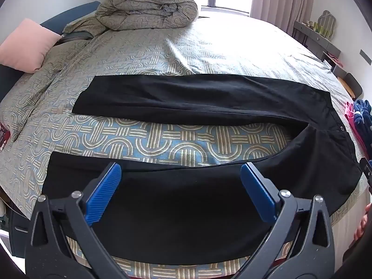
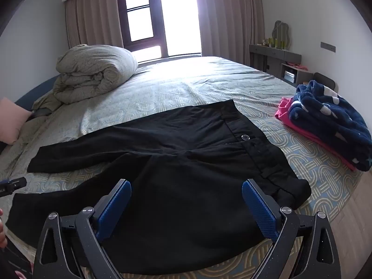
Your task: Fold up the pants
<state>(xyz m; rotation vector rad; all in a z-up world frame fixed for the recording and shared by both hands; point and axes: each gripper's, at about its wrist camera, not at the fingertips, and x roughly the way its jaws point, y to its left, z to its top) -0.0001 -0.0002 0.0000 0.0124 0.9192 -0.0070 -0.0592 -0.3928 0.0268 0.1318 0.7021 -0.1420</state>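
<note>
Black pants lie spread flat on the patterned bedspread, legs apart in a V, waistband to the right. In the right wrist view the pants show the waistband and a button. My left gripper is open and empty, hovering over the near leg. My right gripper is open and empty, hovering over the near hip part close to the waistband. The left gripper's tip shows at the left edge of the right wrist view.
A rolled duvet sits at the head of the bed, with a pink pillow at left. Folded navy and pink clothes lie at the bed's right edge. A dresser stands by the right wall.
</note>
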